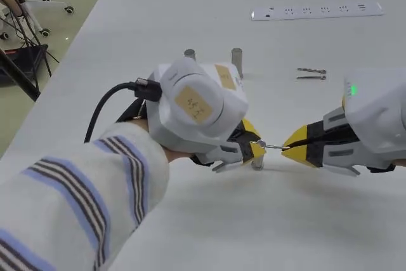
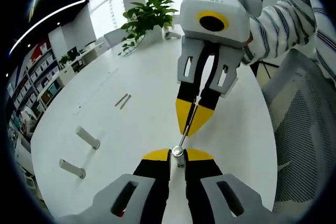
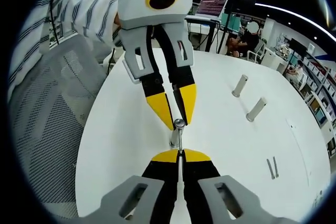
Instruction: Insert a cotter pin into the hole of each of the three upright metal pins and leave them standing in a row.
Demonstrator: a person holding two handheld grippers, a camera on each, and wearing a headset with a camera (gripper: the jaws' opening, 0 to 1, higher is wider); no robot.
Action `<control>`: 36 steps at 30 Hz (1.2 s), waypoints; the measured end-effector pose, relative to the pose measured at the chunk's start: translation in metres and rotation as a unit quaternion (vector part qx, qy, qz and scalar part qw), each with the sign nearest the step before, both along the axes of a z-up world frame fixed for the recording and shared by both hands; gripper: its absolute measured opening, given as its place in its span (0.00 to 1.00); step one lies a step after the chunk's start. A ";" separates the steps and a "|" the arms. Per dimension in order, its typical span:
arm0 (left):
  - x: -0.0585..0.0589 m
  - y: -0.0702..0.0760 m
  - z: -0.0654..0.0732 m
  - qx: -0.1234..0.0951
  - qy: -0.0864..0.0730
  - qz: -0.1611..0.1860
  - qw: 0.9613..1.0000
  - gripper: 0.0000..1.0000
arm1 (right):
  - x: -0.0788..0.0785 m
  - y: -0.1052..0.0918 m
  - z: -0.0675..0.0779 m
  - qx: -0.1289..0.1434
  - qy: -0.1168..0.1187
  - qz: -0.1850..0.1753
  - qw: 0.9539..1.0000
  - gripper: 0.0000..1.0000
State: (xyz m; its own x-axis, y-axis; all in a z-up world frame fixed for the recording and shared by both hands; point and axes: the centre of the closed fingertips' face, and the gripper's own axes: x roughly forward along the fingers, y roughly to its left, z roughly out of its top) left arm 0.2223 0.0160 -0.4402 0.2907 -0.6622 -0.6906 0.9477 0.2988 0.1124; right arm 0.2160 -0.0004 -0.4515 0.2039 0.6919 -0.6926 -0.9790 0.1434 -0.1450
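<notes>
cotter pin (image 1: 274,147), head view: pinched in the right gripper (image 1: 285,146), tip at the top of the metal pin (image 1: 257,163), which the left gripper (image 1: 255,150) clamps upright on the table (image 1: 266,233).
left gripper view: jaws closed on that pin; two other pins (image 2: 87,137) stand well apart.
right gripper view: jaws closed on the cotter pin.

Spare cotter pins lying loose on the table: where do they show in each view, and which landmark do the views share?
Head view: the spare cotter pins lie right of centre, below the power strip.
Left gripper view: left of centre.
Right gripper view: lower right.
Shared landmark: the two free upright metal pins, left of the pair in the head view, below-left in the left gripper view, above in the right gripper view.
</notes>
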 end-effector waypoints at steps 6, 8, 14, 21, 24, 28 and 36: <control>0.000 0.000 0.000 -0.001 0.003 0.002 1.000 0.06 | 0.002 0.007 0.000 -0.002 -0.004 0.003 1.000 0.00; 0.000 0.000 0.000 -0.002 0.003 0.002 1.000 0.06 | 0.002 0.010 0.001 -0.001 -0.005 0.006 1.000 0.00; 0.000 -0.001 0.001 -0.001 0.004 0.001 1.000 0.06 | 0.000 0.018 0.003 0.000 -0.010 0.012 1.000 0.00; 0.000 0.000 0.001 0.000 0.006 0.004 1.000 0.06 | 0.006 0.016 0.005 0.006 -0.020 -0.006 1.000 0.15; 0.000 0.000 0.001 -0.001 0.006 0.005 1.000 0.06 | 0.006 0.012 0.004 0.004 -0.015 -0.008 1.000 0.12; -0.001 0.000 0.002 0.000 0.006 0.005 1.000 0.06 | 0.005 0.007 0.003 0.004 -0.013 -0.011 1.000 0.10; -0.001 0.002 0.002 0.002 0.004 0.007 1.000 0.06 | 0.004 0.010 0.006 0.009 -0.012 -0.012 1.000 0.04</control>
State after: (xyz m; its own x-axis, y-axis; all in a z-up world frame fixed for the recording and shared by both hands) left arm 0.2213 0.0176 -0.4385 0.2944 -0.6553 -0.6957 0.9443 0.3113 0.1063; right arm 0.2196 0.0094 -0.4459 0.2375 0.6986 -0.6749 -0.9714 0.1695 -0.1664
